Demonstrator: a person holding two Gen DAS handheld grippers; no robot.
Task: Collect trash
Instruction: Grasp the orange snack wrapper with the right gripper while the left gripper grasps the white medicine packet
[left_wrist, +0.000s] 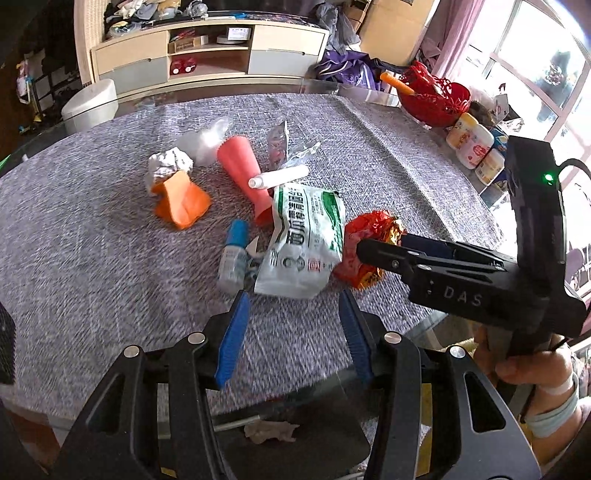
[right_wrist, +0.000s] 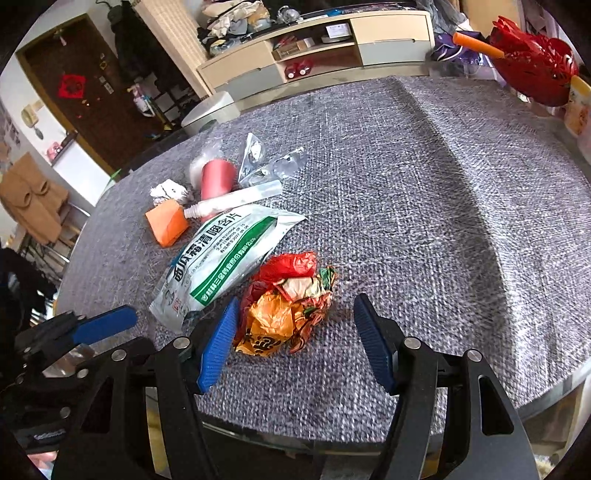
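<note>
Trash lies on a grey cloth table (left_wrist: 92, 266). A white and green pouch (left_wrist: 303, 240) (right_wrist: 225, 254) sits mid-pile beside a crumpled red and gold wrapper (left_wrist: 365, 240) (right_wrist: 291, 299). Behind are an orange paper wedge (left_wrist: 183, 201) (right_wrist: 166, 223), a pink cup (left_wrist: 243, 173) (right_wrist: 218, 177), a white tube (left_wrist: 279, 177) (right_wrist: 236, 201), silver foil wrappers (left_wrist: 288, 147) (right_wrist: 264, 162) and a small blue-capped bottle (left_wrist: 234, 254). My left gripper (left_wrist: 293, 336) is open just short of the pouch. My right gripper (right_wrist: 299, 339) is open, its jaws either side of the red wrapper.
A red basket (left_wrist: 436, 96) (right_wrist: 532, 66) with an orange stick and several small jars (left_wrist: 476, 147) stand at the table's far right edge. A white stool (left_wrist: 90, 105) and a low cabinet (left_wrist: 207, 51) are beyond the table. A crumpled tissue (left_wrist: 271, 432) lies below the glass rim.
</note>
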